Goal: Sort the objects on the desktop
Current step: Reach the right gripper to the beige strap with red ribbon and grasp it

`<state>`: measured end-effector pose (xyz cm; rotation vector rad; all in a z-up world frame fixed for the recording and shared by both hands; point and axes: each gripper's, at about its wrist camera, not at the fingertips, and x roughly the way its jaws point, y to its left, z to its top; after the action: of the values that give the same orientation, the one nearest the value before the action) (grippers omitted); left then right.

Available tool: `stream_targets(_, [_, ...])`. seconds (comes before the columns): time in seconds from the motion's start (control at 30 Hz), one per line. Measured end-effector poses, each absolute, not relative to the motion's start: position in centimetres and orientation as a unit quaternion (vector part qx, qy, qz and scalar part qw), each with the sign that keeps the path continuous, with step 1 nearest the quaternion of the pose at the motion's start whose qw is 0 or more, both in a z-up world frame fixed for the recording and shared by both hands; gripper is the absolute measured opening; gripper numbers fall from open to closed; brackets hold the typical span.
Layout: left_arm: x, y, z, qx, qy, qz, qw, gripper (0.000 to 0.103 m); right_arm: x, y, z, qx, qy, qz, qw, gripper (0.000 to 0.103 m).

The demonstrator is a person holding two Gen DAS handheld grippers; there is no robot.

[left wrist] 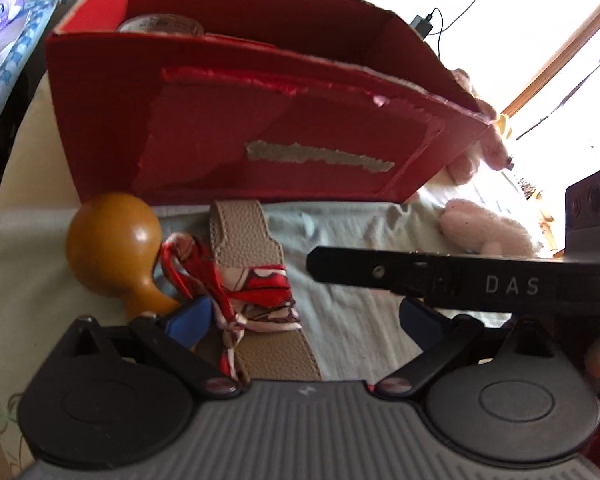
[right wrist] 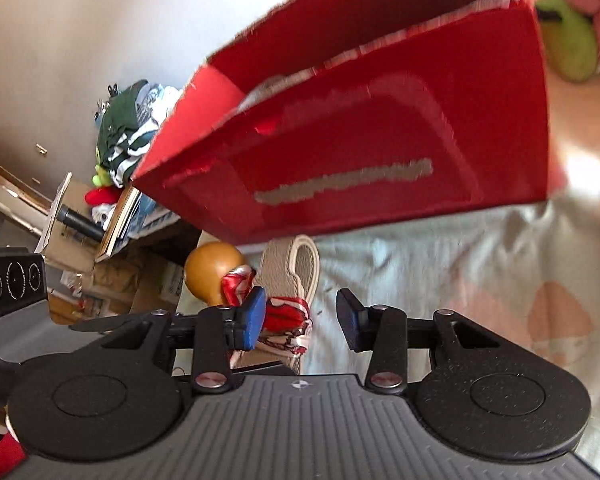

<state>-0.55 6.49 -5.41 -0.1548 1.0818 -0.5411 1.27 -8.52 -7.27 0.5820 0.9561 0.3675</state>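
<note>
- Pale sheet (left wrist: pixel 340 320) covers what looks like a bed.
- Both grippers, left (left wrist: pixel 304 316) and right (right wrist: pixel 306 318), hang with jaws released, grasping nothing.
- Strap (left wrist: pixel 256 240) and gourd (left wrist: pixel 112 244) lie unsorted against the red box (left wrist: pixel 220 132); tape (left wrist: pixel 160 24) is inside.

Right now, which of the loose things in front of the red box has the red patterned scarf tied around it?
The tan leather strap: the scarf is knotted round its middle. The wooden gourd beside it is bare.
</note>
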Motion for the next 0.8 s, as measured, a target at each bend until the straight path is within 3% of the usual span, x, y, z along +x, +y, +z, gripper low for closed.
stream_targets(0.4, [-0.8, 3.7, -7.0, -0.008, 0.497, -0.231, 0.836, 0.101, 3.1, -7.3, -10.1, 0.307, 0.486, 0.234, 0.784, 0.043])
stream_targets(0.57, [-0.4, 3.6, -6.9, -0.02, 0.504, -0.228, 0.833, 0.1, 3.4, -7.7, -10.1, 0.313, 0.492, 0.243, 0.775, 0.033])
stream_targets(0.8, [0.2, 3.6, -5.7, -0.079, 0.53, -0.29, 0.793, 0.1, 1.9, -10.3, -8.8, 0.321, 0.505, 0.223, 0.769, 0.031])
